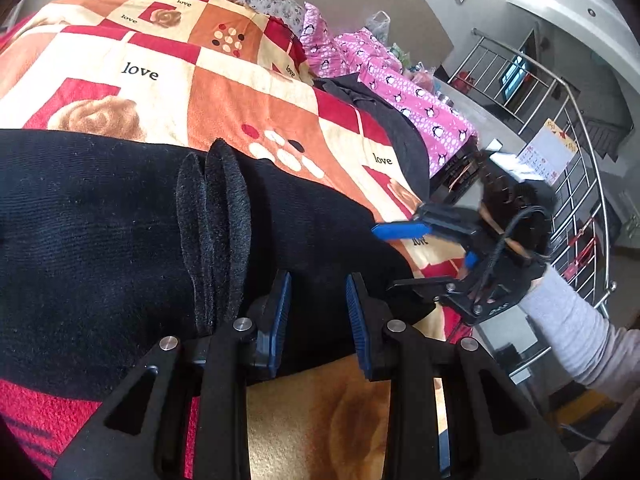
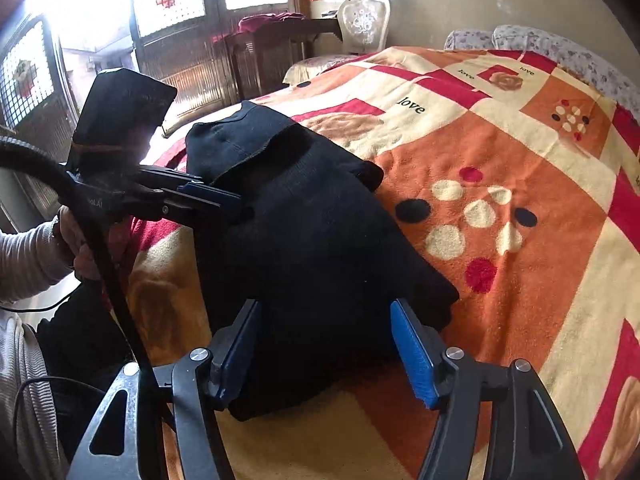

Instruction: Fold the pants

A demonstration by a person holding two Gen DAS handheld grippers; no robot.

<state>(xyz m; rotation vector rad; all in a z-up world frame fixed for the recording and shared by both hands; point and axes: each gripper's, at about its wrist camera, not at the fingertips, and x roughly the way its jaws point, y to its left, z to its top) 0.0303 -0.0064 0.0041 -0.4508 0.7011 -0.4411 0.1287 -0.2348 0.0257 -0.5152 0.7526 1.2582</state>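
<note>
Black knit pants (image 1: 100,240) lie folded in a thick bundle on an orange, red and cream "love" blanket (image 1: 224,92). In the left wrist view my left gripper (image 1: 318,280) is open, its blue pads over the near edge of the pants, nothing between them. My right gripper (image 1: 400,256) shows at the right, open, at the pants' far end. In the right wrist view the pants (image 2: 320,248) fill the middle; my right gripper (image 2: 326,308) is open over their near end, and my left gripper (image 2: 236,202) sits at their left side.
Pink penguin-print fabric (image 1: 416,96) and a dark garment (image 1: 384,116) lie at the bed's far edge. Floral pillows (image 2: 560,46) are at the bed head. A metal railing (image 1: 580,152) stands beyond the bed. A white chair (image 2: 363,20) and wooden furniture stand by the windows.
</note>
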